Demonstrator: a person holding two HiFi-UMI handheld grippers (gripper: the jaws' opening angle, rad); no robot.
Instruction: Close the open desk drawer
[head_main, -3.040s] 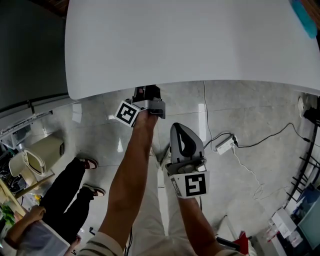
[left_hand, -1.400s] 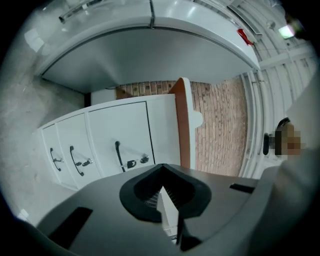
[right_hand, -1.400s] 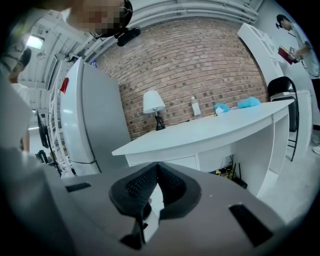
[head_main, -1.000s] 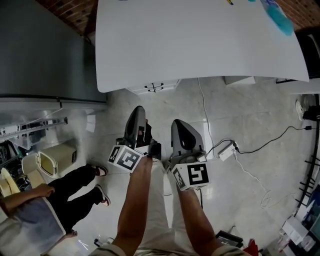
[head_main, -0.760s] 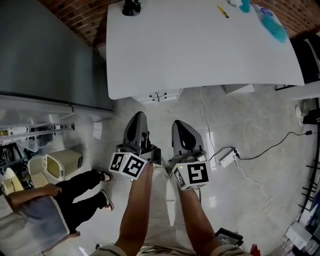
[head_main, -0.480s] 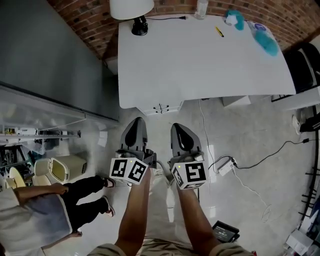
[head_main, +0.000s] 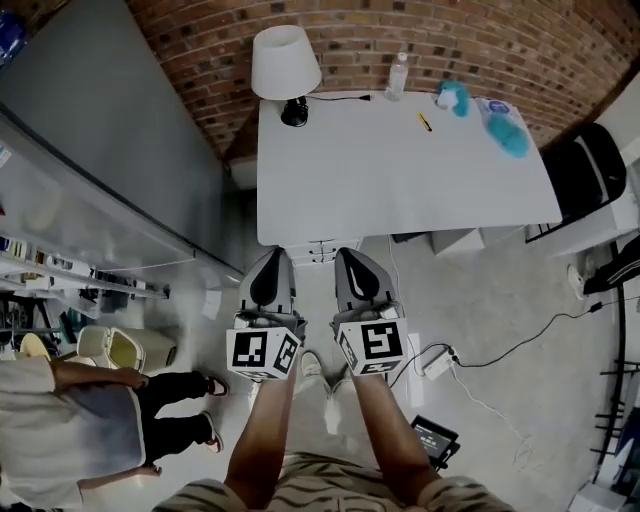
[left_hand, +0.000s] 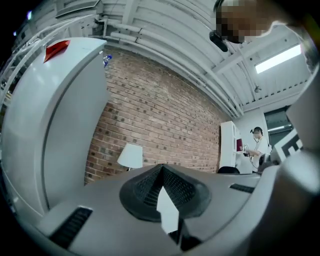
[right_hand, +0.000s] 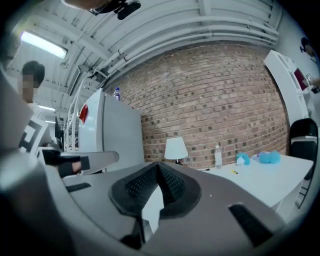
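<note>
The white desk (head_main: 400, 180) stands against the brick wall. Under its front edge peeks a white drawer unit (head_main: 322, 246); I cannot tell whether any drawer stands out. My left gripper (head_main: 272, 256) and right gripper (head_main: 350, 254) hang side by side in front of the desk, over the floor, touching nothing. Both are shut with nothing between the jaws. In the left gripper view the left gripper (left_hand: 162, 170) points level at the wall. In the right gripper view the right gripper (right_hand: 157, 167) points level, with the desk (right_hand: 270, 175) to its right.
On the desk stand a white lamp (head_main: 285, 65), a bottle (head_main: 397, 75), a pencil (head_main: 423, 121) and teal plush things (head_main: 505, 135). A tall grey cabinet (head_main: 100, 170) flanks the left, a black chair (head_main: 580, 180) the right. A person (head_main: 60, 420) sits at lower left; a power strip (head_main: 437, 362) lies on the floor.
Both grippers have risen together from low near the floor. The head view has pulled back, so the whole desk, the lamp and the brick wall now show. The left gripper has rolled.
</note>
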